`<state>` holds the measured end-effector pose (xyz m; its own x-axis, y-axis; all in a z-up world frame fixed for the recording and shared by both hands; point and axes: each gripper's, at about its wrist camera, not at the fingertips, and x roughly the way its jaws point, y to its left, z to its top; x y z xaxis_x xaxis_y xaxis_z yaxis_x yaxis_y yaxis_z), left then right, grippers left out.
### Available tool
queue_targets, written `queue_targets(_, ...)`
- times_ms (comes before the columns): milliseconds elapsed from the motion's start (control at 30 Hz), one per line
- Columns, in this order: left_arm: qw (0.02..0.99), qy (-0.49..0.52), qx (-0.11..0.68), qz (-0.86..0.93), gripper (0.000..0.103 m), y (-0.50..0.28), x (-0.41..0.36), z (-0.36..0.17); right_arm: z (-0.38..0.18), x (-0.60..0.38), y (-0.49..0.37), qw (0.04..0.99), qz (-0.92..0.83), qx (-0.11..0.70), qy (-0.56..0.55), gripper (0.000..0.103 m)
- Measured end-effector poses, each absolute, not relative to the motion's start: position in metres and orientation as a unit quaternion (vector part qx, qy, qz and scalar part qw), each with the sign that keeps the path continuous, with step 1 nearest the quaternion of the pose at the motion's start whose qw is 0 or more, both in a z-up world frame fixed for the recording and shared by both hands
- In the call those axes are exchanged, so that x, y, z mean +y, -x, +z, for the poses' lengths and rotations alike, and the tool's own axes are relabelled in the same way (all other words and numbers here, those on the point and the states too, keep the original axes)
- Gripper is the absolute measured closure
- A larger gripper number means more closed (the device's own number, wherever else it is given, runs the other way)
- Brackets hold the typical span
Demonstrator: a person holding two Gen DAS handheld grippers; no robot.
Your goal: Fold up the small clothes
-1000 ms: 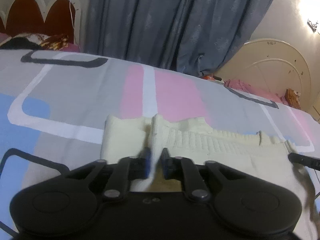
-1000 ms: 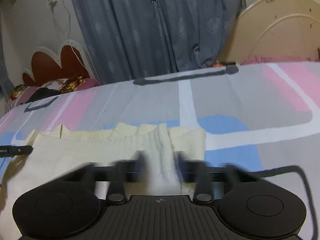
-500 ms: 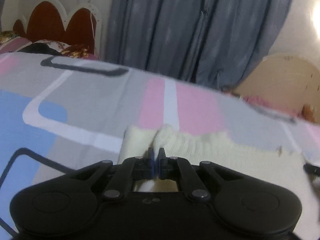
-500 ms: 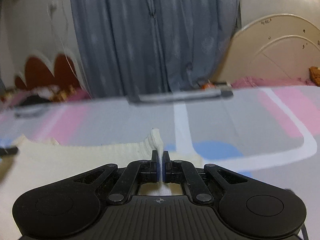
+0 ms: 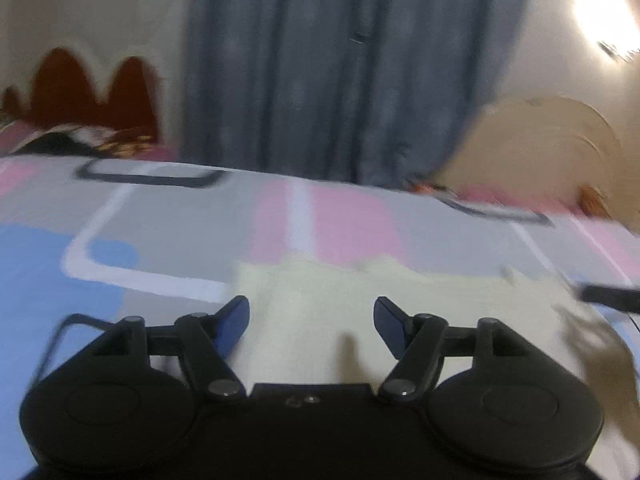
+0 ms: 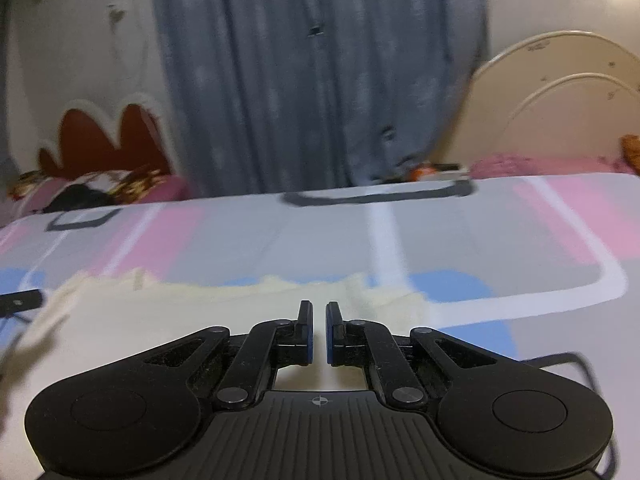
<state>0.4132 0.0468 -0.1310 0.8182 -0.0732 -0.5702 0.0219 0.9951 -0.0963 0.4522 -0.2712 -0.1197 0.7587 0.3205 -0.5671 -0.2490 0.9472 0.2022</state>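
A small cream knitted garment point(image 5: 320, 312) lies flat on the patterned bed sheet point(image 5: 180, 232); it also shows in the right wrist view point(image 6: 200, 308). My left gripper point(image 5: 312, 316) is wide open above the garment's left part and holds nothing. My right gripper point(image 6: 316, 316) hovers over the garment's right part with its jaws nearly together, a narrow gap between the pads and no cloth visible in it. The other gripper's tip shows at the right edge of the left view point(image 5: 608, 296) and at the left edge of the right view point(image 6: 20, 300).
The sheet point(image 6: 480, 240) has grey, pink, blue and white blocks. A blue-grey curtain point(image 5: 340, 72) hangs behind the bed. A red scalloped headboard point(image 5: 88, 92) stands at the left, a cream headboard point(image 6: 560, 100) at the right. Pillows point(image 6: 88, 192) lie at the far left.
Half a second ago both grippers were shut on raised folds of the garment. Now the left has opened wide, the right has parted slightly, and the cloth lies flat.
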Motion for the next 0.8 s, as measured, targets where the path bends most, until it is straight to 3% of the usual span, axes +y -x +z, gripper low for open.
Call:
queue_targets(167,0.941,-0.003,0.334,-0.048,0.031,-0.419,0.009,-0.150,-0.131,-0.231,-0.450,0.921,0.188,0.338,-0.045,0.099)
queue_targets(300,0.940,0.010,0.341,-0.025,0.029,-0.420,0.025,-0.168,-0.149,-0.232,-0.451,0.926,0.162,0.340,-0.002,0.099)
queue_targets(800,0.934,0.022,0.357,-0.012,0.029,-0.378,0.031,-0.145,-0.130,-0.269,-0.413,0.924,0.145,0.350,-0.060,0.095)
